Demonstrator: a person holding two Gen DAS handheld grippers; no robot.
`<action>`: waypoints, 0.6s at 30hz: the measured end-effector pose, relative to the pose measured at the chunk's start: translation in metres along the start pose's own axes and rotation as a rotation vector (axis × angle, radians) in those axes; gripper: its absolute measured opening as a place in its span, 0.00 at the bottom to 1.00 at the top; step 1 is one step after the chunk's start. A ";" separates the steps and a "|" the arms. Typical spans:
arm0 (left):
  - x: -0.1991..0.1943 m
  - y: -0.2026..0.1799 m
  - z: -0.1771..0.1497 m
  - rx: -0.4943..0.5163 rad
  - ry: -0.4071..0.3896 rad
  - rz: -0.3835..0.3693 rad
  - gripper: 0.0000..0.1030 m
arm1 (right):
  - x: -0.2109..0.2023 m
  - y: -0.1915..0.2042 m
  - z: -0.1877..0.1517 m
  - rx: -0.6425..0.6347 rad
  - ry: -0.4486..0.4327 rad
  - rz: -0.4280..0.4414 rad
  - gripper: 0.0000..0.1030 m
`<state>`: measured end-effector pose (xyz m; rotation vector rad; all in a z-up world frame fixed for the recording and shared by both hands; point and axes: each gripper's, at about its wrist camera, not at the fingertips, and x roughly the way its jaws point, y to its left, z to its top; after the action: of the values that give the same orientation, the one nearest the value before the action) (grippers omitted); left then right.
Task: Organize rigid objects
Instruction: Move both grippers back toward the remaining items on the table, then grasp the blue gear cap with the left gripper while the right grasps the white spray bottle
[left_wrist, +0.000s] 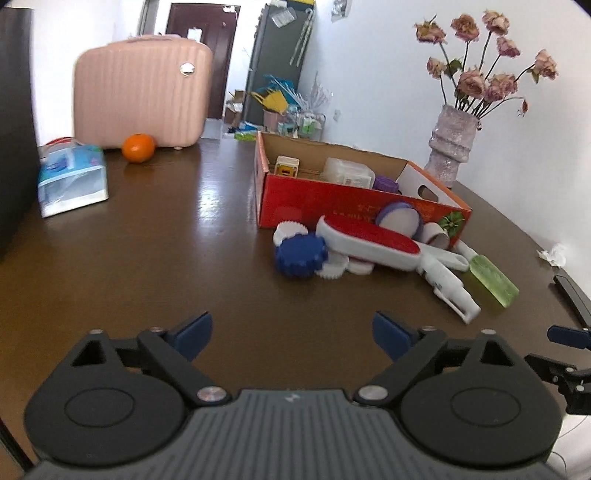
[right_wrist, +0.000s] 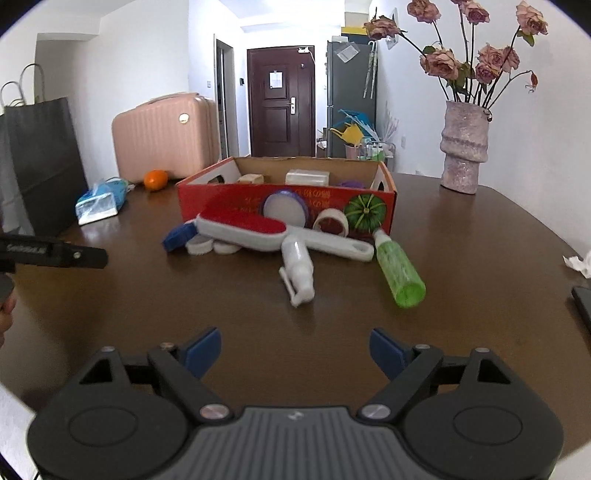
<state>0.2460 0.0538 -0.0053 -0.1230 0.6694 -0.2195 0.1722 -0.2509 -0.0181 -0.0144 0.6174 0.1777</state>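
Left wrist: left tool (left_wrist: 291, 330) spread apart, empty, over bare bench (left_wrist: 166, 258). Ahead, one red box (left_wrist: 332, 206), pile against its front: one lint brush (left_wrist: 369, 240), one blue cap (left_wrist: 301, 254); white caps partly hidden.

Right wrist: right tool (right_wrist: 295, 349) spread, empty. One white bottle (right_wrist: 297, 267), one green bottle (right_wrist: 399, 271) near pile; bench edge far right.

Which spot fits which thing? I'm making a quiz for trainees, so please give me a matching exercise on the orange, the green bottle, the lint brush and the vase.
Things:
1. orange
2. green bottle
3. lint brush
4. vase

Places:
A. lying atop the pile before the red box
B. upright, right of the box
C. beside the pink suitcase
D. lying on the table, pile's right end

Pairs: 1-C, 2-D, 3-A, 4-B
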 end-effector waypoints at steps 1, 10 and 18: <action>0.009 0.000 0.008 0.000 0.011 -0.008 0.84 | 0.007 -0.002 0.005 0.001 0.001 -0.002 0.82; 0.092 0.005 0.056 -0.006 0.095 -0.062 0.65 | 0.078 -0.009 0.051 0.002 0.015 0.030 0.65; 0.126 0.014 0.059 -0.044 0.138 -0.093 0.53 | 0.142 -0.013 0.073 0.026 0.073 0.053 0.39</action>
<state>0.3817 0.0393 -0.0378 -0.1823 0.8074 -0.3047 0.3295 -0.2360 -0.0409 0.0203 0.6933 0.2214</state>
